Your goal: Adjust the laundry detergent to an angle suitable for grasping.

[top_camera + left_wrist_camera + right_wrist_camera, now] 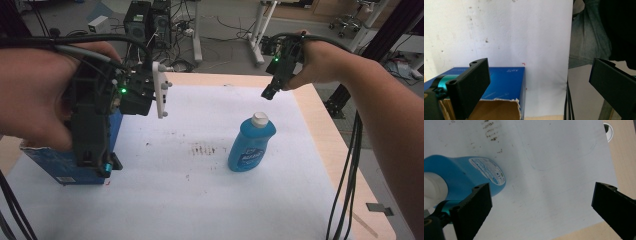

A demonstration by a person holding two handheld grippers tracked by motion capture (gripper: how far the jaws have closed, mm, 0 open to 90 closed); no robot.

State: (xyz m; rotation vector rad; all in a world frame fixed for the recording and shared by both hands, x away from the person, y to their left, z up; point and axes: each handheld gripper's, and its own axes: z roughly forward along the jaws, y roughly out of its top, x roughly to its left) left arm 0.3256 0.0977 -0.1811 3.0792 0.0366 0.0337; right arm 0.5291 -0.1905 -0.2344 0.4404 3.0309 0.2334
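Jaws of both grippers stand wide and hold nothing: left gripper [95, 145] hovers above the blue box [65, 167] at near left, right gripper [272, 90] above the upright blue bottle [251, 143] mid-worktop.

Blue box [60, 167] half hidden behind left tongs [107, 167]
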